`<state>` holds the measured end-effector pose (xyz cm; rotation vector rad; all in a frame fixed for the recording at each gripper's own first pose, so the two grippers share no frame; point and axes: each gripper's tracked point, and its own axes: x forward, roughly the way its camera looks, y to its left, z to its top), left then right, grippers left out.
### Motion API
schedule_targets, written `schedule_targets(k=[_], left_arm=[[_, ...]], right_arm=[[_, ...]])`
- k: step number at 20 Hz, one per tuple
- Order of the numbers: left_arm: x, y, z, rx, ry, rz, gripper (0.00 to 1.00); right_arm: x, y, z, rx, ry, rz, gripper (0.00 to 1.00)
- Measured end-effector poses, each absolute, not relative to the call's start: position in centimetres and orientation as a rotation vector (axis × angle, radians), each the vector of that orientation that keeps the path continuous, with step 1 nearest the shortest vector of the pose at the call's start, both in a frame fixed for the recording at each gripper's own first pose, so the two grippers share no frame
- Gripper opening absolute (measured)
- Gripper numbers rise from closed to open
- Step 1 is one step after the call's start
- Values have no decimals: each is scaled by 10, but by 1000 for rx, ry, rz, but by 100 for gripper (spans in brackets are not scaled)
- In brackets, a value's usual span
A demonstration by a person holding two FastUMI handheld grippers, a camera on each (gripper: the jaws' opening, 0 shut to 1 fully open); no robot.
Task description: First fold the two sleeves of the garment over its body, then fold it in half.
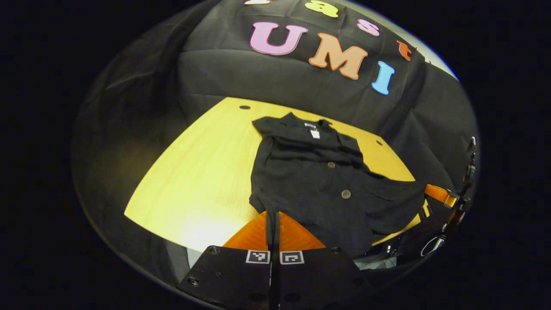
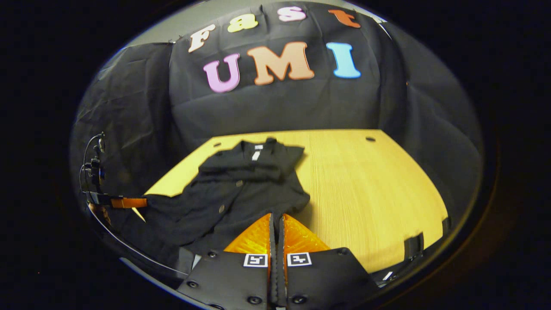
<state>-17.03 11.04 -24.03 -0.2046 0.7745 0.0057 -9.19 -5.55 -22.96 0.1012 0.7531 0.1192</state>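
Observation:
A black buttoned garment lies on the yellow wooden table, collar and white label toward the far wall. Its sleeves lie folded across the chest. My left gripper is shut on the near hem corner, with dark cloth pinched between its fingers. In the right gripper view the same garment spreads to the left, and my right gripper is shut on the other hem corner. Each view catches the other gripper at the far corner of the hem: the right gripper and the left gripper.
Black cloth walls surround the table on three sides. Bare tabletop stretches beside the garment. Small round holes mark the table's far corners. The near table edge lies just under both grippers.

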Motion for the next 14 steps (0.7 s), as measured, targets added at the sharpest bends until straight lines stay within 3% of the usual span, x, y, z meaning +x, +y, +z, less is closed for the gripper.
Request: schedule_targets(k=[8,14], left_arm=[[-56,128,-190,-167,610,48,0],[2,132,-194,-141,588,63,0]], right_arm=[[23,-62,-191,98,640,151,2],[89,-72,-189,116,606,153,0]])
